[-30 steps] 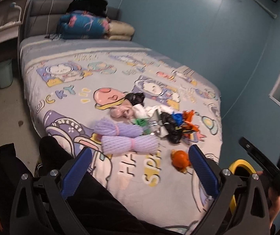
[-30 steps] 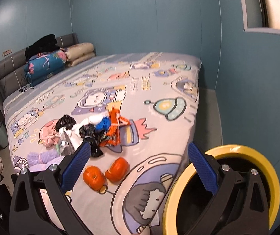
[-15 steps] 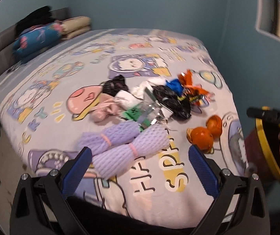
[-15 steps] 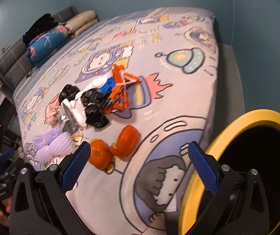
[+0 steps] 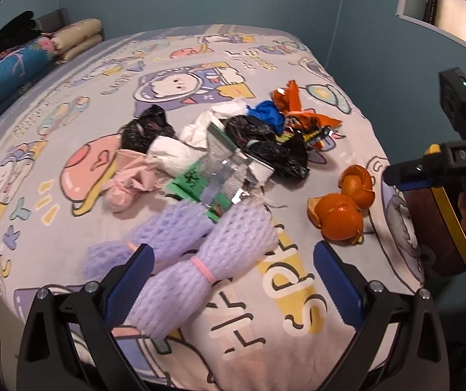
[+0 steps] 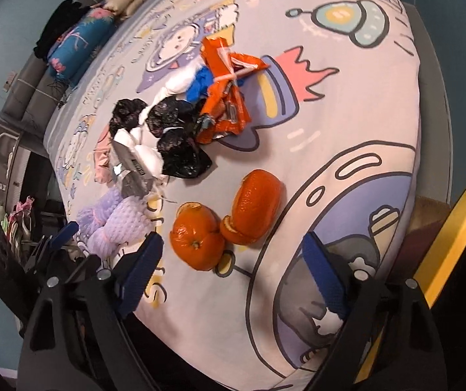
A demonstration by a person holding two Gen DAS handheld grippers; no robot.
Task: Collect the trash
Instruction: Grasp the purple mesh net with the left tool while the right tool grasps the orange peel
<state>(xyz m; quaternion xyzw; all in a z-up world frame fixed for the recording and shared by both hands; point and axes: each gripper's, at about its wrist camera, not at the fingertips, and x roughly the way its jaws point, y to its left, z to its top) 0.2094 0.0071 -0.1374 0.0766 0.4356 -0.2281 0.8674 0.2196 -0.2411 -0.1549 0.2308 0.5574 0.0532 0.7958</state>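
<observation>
With the left gripper (image 5: 231, 275) wide over the foam net (image 5: 197, 260) and the right gripper (image 6: 233, 270), empty, closing above the orange peels (image 6: 226, 218) near the bed (image 6: 363, 114) edge, a careless pinch could nudge peel off beside the bin (image 6: 454, 228).

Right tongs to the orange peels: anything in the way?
Nothing visible. The right tongs, jaws closing with nothing between them, hover just short of the two orange peels, only bare bedsheet between; the other trash lies beyond.
</observation>
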